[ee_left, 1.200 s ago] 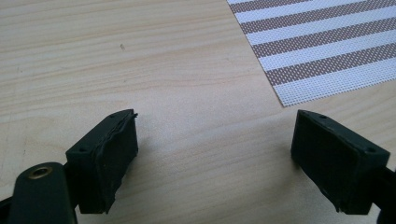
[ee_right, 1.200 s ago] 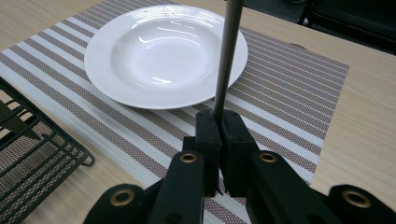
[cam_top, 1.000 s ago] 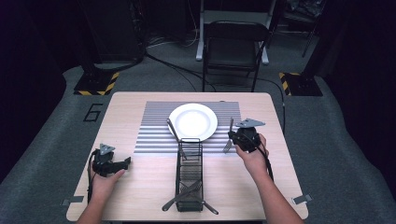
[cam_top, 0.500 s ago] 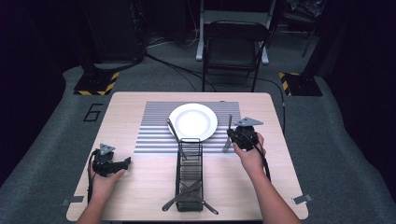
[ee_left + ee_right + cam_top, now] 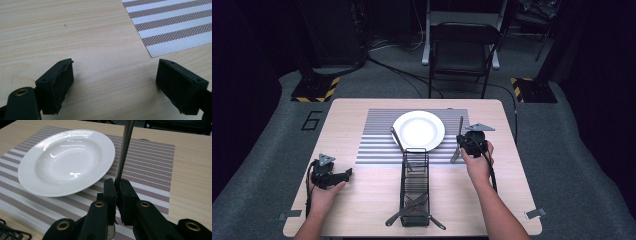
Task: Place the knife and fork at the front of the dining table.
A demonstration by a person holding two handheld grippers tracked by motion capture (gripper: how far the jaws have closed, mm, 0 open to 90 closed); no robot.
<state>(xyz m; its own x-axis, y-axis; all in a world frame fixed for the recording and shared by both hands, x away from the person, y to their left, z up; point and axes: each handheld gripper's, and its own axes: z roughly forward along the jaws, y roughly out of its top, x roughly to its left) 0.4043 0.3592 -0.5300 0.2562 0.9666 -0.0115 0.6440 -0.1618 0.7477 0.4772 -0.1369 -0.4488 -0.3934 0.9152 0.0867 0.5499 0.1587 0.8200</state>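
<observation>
My right gripper is shut on a slim metal utensil just right of the white plate. In the right gripper view the utensil's handle rises from between the closed jaws of the right gripper, over the striped placemat and beside the plate. My left gripper rests on the bare wood at the table's left. The left gripper stands open with nothing between its jaws.
A black wire cutlery rack lies in the middle near the front edge, with several utensils at its near end. Another utensil lies slanted from the plate's left rim toward the rack. A folding chair stands beyond the table.
</observation>
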